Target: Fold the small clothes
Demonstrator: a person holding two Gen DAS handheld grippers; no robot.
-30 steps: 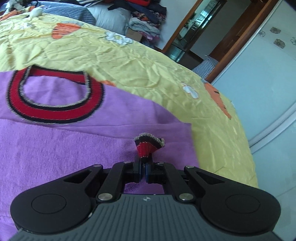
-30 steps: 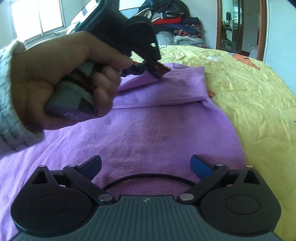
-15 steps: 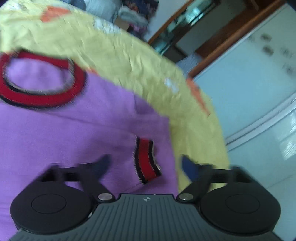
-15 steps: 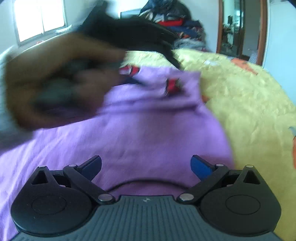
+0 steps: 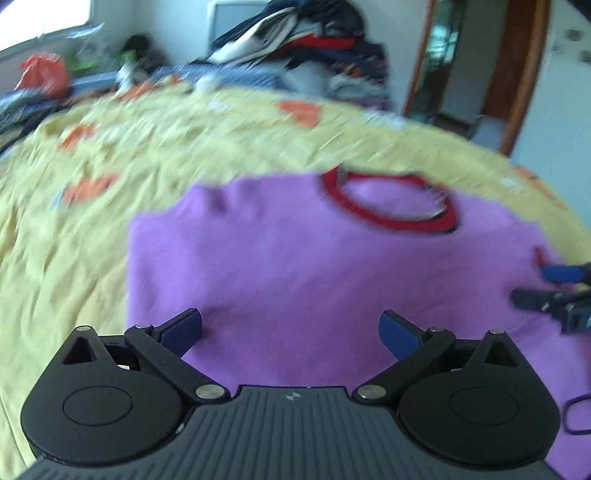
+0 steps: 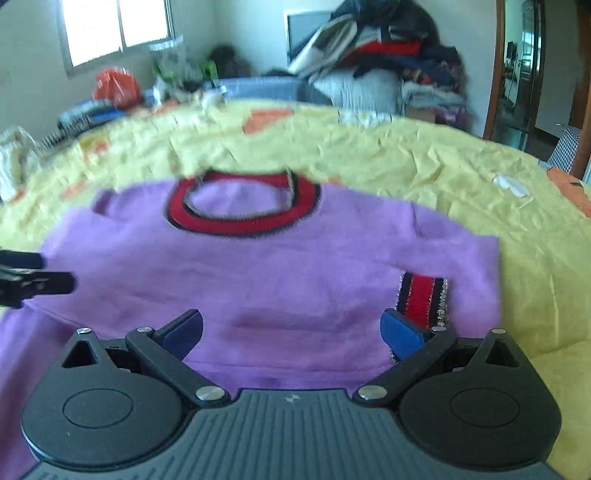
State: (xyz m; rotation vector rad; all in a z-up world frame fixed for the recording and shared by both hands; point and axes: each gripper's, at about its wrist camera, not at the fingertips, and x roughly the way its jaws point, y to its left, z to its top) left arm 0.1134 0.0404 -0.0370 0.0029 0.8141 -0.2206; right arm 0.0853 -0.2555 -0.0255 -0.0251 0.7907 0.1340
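A bed carries everything here, spread with a crumpled yellow bedsheet (image 6: 424, 162) printed with orange and white motifs. Beyond its far edge stands a heap of clothes (image 6: 376, 55) stacked against the white wall, an orange bag (image 6: 114, 86) below a bright window (image 6: 118, 29) at the far left, and a wooden-framed doorway (image 6: 517, 66) at the far right.

There is one garment, two grippers, and one cuff in plain sight.

The purple sweater (image 6: 258, 266) lies flat on the sheet towards the bed's near edge, its neckline pointing to the far edge. The collar (image 6: 243, 210) is a red ring trimmed in black, lying open and round. One sleeve is folded in across the body on the right side, and its cuff (image 6: 423, 299), red with dark stripes and a glittery fringe, rests on the purple cloth just past the right gripper's blue right pad. The knit looks smooth, with only soft creases; the left-wrist view is motion-blurred.

The left gripper (image 5: 291, 330) hovers over the sweater's left part, its jaws having just been opening, now spread wide with nothing between them. The right gripper (image 6: 291, 330) is likewise released, jaws apart over the sweater's lower middle, gripping nothing.
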